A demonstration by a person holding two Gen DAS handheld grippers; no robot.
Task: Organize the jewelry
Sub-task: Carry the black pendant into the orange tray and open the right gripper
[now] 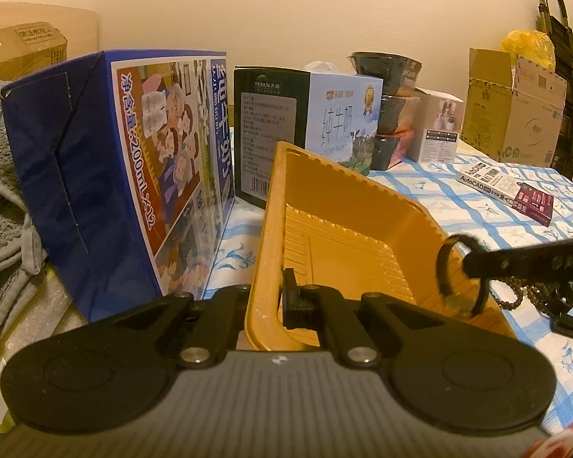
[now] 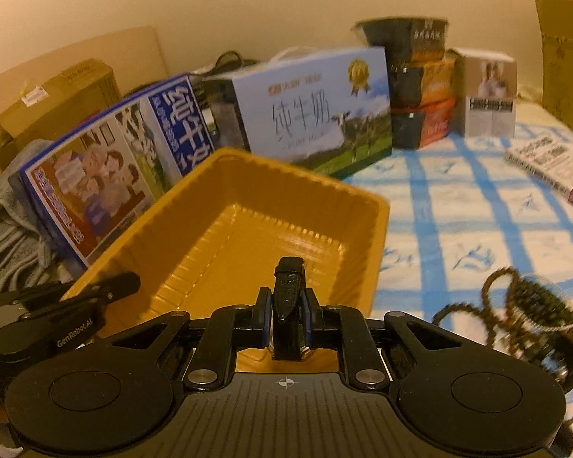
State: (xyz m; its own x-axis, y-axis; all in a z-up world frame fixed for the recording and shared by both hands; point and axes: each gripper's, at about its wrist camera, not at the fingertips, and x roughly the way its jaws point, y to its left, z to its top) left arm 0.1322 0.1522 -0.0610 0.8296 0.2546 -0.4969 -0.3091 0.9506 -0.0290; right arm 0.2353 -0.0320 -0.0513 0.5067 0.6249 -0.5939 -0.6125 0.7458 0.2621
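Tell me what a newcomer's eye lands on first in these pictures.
First the yellow tray in the middle, tilted up, its rim pinched by the left hand-held gripper. Next the black strap clamped in the right hand-held gripper, held just over the tray's near edge. Then the dark beads on the blue checked cloth to the right, and the milk boxes behind the tray.

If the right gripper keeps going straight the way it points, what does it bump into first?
Probably the yellow tray: the right gripper, shut on a black strap, aims into its bare floor. Depth is hard to judge.
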